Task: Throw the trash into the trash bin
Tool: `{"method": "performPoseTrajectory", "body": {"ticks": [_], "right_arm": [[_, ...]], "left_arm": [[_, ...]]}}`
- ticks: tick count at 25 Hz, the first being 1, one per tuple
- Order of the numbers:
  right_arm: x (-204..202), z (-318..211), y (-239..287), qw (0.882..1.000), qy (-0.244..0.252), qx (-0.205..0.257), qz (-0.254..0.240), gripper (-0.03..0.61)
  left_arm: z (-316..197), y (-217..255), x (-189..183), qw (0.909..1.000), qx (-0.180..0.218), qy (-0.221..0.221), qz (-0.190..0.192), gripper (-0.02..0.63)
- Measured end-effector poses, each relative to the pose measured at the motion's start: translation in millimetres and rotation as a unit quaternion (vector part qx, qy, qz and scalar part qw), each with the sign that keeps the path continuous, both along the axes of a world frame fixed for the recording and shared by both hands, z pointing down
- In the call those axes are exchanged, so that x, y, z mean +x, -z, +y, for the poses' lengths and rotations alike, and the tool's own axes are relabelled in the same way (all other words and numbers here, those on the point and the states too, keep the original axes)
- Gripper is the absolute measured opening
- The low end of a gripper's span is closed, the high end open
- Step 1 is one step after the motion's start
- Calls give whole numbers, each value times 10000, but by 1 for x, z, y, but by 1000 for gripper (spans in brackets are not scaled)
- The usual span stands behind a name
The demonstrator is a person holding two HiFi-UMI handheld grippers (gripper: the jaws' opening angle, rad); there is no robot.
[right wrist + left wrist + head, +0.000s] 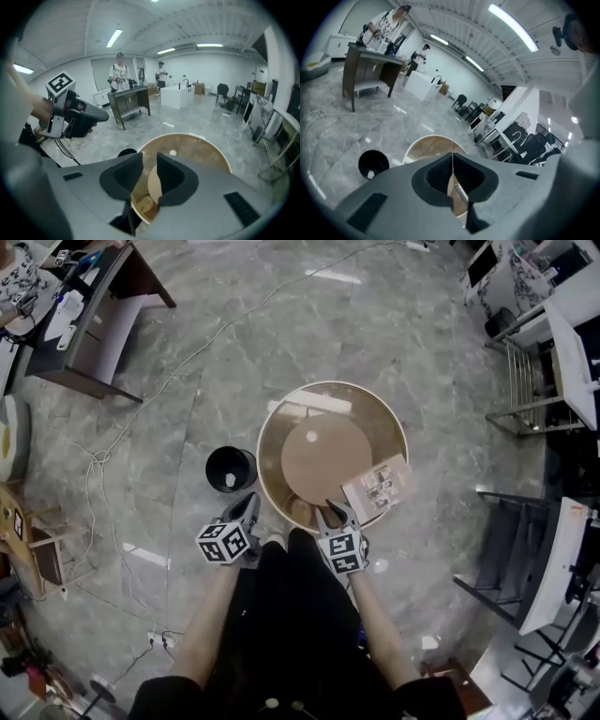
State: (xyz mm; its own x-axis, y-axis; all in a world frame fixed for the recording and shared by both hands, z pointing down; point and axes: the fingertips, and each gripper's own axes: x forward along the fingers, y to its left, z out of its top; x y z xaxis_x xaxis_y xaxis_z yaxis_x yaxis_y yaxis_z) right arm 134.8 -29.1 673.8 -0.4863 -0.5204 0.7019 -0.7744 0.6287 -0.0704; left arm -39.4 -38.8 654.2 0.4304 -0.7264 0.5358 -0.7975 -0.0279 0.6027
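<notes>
Table (375, 423) just beside black trash bin (221, 465)

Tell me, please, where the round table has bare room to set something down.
The far half of the round table is bare, rim to rim. It is crowded at the near rim, where the printed packet lies close to the right tool.

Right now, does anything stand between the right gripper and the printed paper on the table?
Nothing visible does. The right gripper is over the round table's near edge, and the printed paper lies close beside it on the tabletop.
</notes>
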Motion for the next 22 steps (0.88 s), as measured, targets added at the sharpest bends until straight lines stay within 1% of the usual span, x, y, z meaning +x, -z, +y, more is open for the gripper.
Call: {"method": "performPoseTrajectory", "body": {"ticks": [2, 5, 7, 9, 12, 15, 18, 22], "right_arm": [[4, -8, -37, 9986, -155, -496, 55, 98], [6, -16, -81, 9913, -394, -1238, 188, 83], [7, -27, -99, 9864, -459, -1555, 268, 81], [5, -41, -111, 9838, -372, -1704, 416, 80], [2, -63, -134, 9813, -237, -1803, 622, 83], [1, -86, -158, 9795, -130, -1829, 835, 86], [-3, -104, -183, 9775, 82, -1822, 1057, 90], [-15, -129, -217, 9721, 329, -1878, 1364, 101]], "left_arm": [[5, -43, 7, 9980, -620, 21, 155, 8], [20, -96, 10, 9875, -1539, 33, 345, 9], [27, -116, 11, 9783, -2015, 14, 485, 8], [32, -129, 10, 9700, -2348, -61, 620, 9], [37, -143, 7, 9617, -2594, -373, 806, 9], [39, -160, -2, 9543, -2809, -685, 751, 8], [36, -174, -17, 9488, -2980, -786, 691, 9], [22, -185, -42, 9466, -3037, -843, 680, 8]]}}
